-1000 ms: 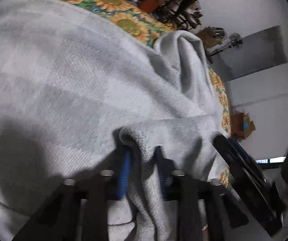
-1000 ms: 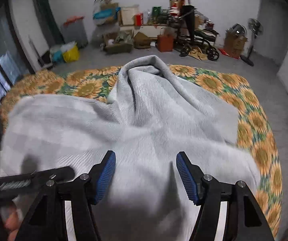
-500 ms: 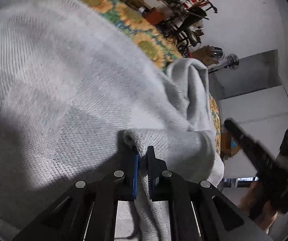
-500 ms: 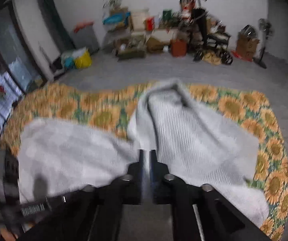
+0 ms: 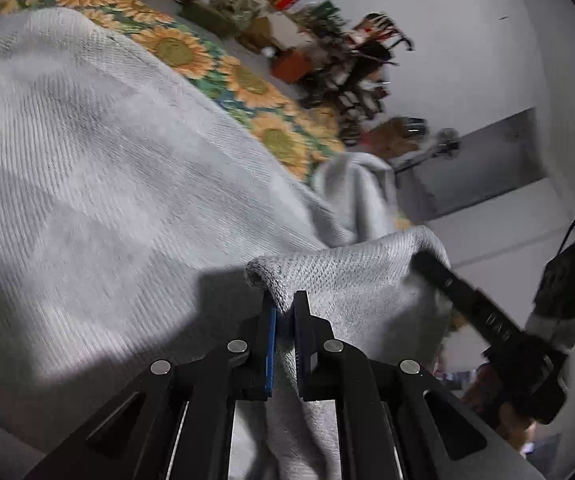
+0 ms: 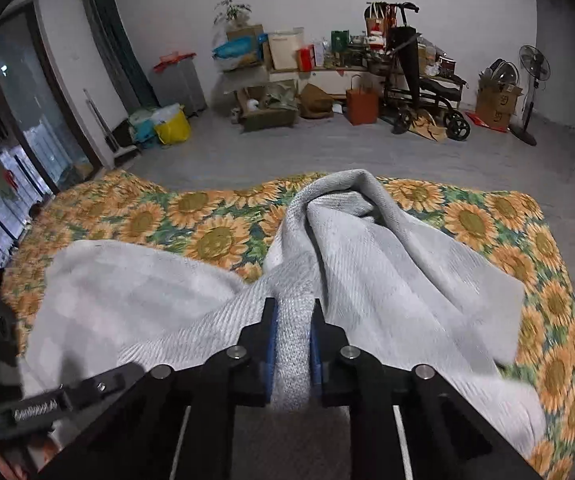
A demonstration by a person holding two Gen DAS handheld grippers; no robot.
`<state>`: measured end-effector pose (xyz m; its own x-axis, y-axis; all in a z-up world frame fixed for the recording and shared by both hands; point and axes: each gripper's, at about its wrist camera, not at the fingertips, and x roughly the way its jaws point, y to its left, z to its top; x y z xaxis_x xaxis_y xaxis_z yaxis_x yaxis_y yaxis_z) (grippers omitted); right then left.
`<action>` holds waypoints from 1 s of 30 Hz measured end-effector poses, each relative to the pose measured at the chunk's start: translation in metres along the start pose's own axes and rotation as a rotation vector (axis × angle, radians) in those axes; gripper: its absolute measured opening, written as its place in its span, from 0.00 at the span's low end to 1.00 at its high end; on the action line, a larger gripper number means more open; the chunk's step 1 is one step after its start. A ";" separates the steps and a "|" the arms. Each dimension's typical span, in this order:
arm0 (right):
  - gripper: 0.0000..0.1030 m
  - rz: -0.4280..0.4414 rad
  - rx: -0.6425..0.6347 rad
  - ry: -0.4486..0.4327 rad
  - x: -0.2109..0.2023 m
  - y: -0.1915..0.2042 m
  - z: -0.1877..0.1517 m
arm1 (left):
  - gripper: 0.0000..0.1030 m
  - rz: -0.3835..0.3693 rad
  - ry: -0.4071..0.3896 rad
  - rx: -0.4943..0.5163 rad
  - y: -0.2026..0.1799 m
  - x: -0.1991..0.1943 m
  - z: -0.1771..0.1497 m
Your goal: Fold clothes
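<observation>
The soft, floppy gray garment (image 6: 367,264) lies rumpled on the sunflower sheet (image 6: 207,220), its near edge pinched by both the left hand-held gripper (image 5: 283,320) and the right hand-held gripper (image 6: 292,320), so it will likely sag unless held at the edges.

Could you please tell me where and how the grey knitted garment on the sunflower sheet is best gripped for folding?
Grip the grey knitted garment along its near hem, coming from the near side. That thick edge bunches into ridges a claw can close around, as the left claw and right claw already do. The far end is humped.
</observation>
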<state>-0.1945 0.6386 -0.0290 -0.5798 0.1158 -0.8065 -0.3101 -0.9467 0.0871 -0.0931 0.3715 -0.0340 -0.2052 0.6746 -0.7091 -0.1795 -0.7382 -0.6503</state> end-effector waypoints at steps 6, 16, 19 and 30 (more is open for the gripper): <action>0.47 -0.020 0.144 -0.008 -0.004 -0.015 -0.021 | 0.21 -0.018 0.049 -0.054 0.021 0.007 0.006; 0.48 -0.175 0.352 -0.087 -0.133 -0.078 -0.180 | 0.63 -0.016 0.207 0.139 -0.002 -0.034 -0.048; 0.49 -0.279 0.496 -0.051 -0.156 -0.105 -0.228 | 0.63 0.036 0.271 0.233 -0.013 -0.031 -0.077; 0.66 -0.248 0.705 -0.095 -0.134 -0.140 -0.237 | 0.63 0.110 0.266 0.395 -0.016 -0.054 -0.130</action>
<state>0.1046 0.6843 -0.0718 -0.4827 0.3558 -0.8002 -0.8303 -0.4764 0.2891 0.0457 0.3476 -0.0202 0.0001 0.5326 -0.8464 -0.5321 -0.7166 -0.4510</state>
